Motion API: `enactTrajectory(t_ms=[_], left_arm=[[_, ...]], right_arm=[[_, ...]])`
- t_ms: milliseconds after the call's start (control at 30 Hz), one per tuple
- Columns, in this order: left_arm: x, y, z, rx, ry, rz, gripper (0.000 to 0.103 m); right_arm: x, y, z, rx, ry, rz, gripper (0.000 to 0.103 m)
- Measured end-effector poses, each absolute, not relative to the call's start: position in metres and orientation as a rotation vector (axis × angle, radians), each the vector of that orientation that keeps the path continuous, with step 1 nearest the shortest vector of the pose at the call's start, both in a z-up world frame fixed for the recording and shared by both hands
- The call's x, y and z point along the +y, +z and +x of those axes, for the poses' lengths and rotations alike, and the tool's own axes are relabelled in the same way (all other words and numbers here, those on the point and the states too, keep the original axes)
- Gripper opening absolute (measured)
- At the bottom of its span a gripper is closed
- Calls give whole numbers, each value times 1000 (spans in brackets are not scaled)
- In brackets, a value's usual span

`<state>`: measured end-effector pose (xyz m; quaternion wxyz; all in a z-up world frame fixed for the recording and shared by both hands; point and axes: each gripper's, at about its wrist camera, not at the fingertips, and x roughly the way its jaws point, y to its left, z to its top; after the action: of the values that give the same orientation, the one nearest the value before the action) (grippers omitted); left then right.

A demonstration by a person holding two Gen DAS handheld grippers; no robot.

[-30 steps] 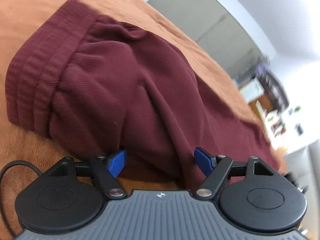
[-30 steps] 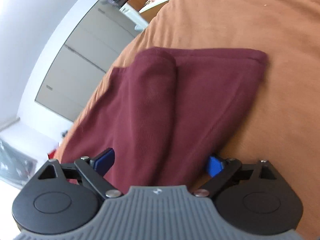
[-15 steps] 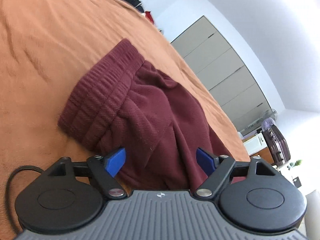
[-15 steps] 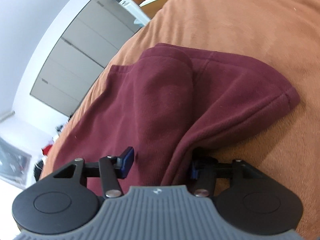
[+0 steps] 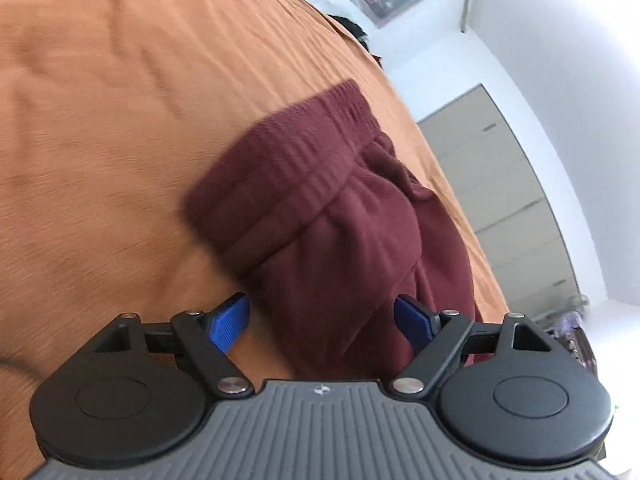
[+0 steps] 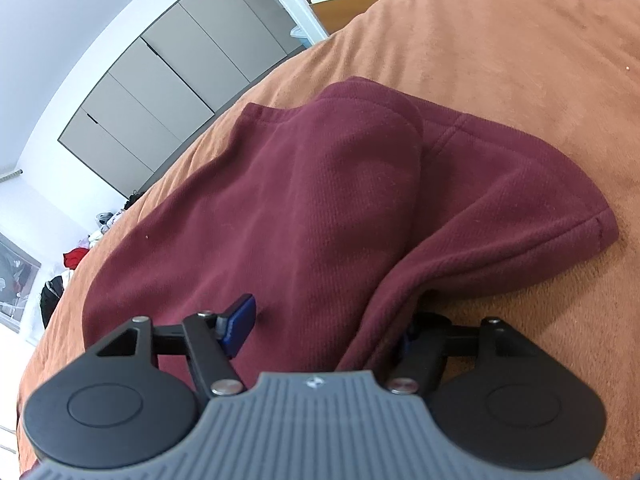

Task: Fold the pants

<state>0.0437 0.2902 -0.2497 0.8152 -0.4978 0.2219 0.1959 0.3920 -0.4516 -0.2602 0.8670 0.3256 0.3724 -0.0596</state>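
Underneath, an orange bedspread carries maroon pants; left claw wide open, right claw opening around cloth.

The pants were matt maroon knit cloth with a ribbed waistband, lying on a soft, faintly napped rust-orange bedspread, while each gripper showed matt black plastic, ridged grey plastic, blue ribbed pads and shiny metal rivets.

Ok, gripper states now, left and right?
Left gripper: open, just opening, pants between jaws, unpinched.
Right gripper: open, just opening, pants fold between jaws.
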Motion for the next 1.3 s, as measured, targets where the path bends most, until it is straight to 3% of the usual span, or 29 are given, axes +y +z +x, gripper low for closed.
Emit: enactTrajectory(t_ms=[200, 233, 267, 300, 367, 400, 733, 1000, 1300], left_arm=[[295, -260, 96, 487, 452, -1110, 103], [294, -260, 99, 484, 454, -1105, 103], [292, -259, 100, 474, 459, -1090, 97], [291, -259, 101, 479, 475, -1071, 65], [292, -260, 103, 519, 455, -1029, 34], [294, -259, 106, 521, 430, -1022, 25], [320, -190, 104, 426, 274, -965, 18], [344, -187, 61, 446, 226, -1033, 18], [365, -195, 18, 524, 214, -1045, 18]], right_arm=[[-448, -262, 394, 779, -125, 670, 71], [-447, -262, 395, 778, -135, 669, 58], [-445, -261, 397, 782, -158, 646, 42], [-444, -260, 398, 783, -174, 625, 23], [-450, -261, 394, 763, -146, 676, 14], [-453, -260, 391, 751, -142, 707, 13], [-455, -197, 340, 571, -98, 712, 11], [-475, -153, 252, 503, -51, 755, 11], [-479, -165, 122, 577, -105, 841, 11]])
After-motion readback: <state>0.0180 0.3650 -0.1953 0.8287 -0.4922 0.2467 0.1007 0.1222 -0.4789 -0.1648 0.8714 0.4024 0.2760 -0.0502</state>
